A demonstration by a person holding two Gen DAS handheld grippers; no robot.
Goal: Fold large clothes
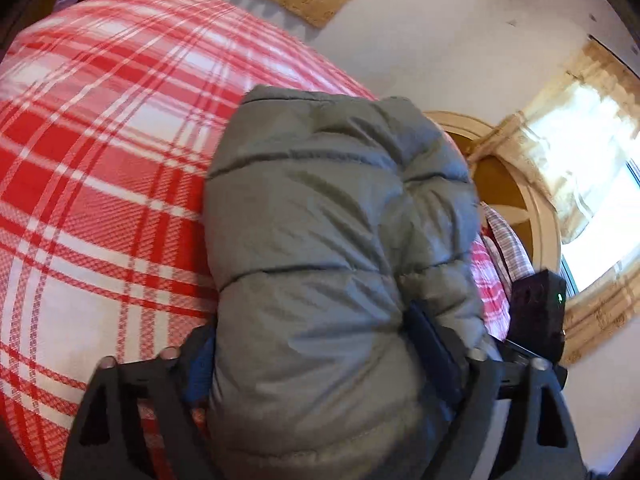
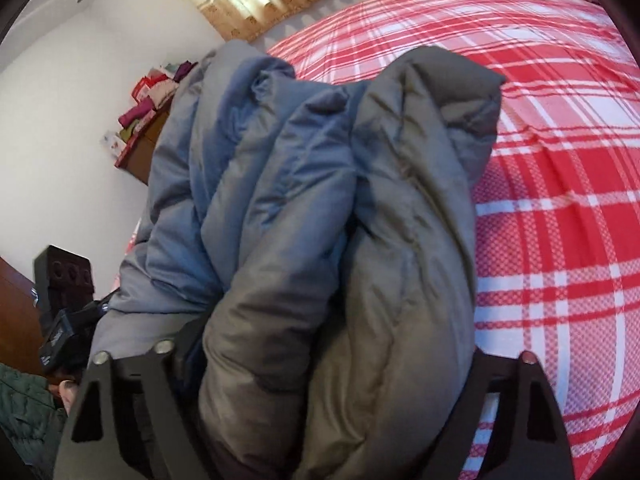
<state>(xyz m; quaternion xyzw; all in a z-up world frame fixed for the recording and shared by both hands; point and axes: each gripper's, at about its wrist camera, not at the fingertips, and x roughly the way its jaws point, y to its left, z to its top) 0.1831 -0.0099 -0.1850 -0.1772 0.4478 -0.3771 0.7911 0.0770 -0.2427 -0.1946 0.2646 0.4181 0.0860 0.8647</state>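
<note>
— What's going on over at the bed?

— Both grippers have the same grey puffer jacket (image 1: 336, 248). It is bunched into a thick padded roll, and each end fills the space between a pair of fingers.

— Is the left gripper (image 1: 320, 360) clamped on it?

— Its jaws stand fairly wide, but the wad is fat enough to fill them. The blue pad on one finger (image 1: 200, 364) is pushed into the fabric, and the dark finger opposite dents the quilting. So yes, it has hold of the jacket.

— And the right gripper (image 2: 332, 368)?

— Much the same: jaws spread, with several folds of the jacket (image 2: 320, 208) stuffed between them. The fingertips themselves are buried under the cloth (I can't see the pads at all), yet the bundle bulges out above the black frame on both sides, so it looks gripped.

— Where is the jacket relative to the bed?

— Over the red-and-white plaid bedspread (image 1: 100, 160), which runs away beneath and beside it. Whether the far end rests on the cover or hangs just above it, I cannot tell.

— Anything else nearby?

— Tan curtains (image 1: 560, 160) with daylight coming through, and a pale wall. From the right side I can see a wooden cabinet (image 2: 146, 148) with folded clothes (image 2: 154, 92) stacked on top, and the black body of the other gripper at the lower left.
</note>
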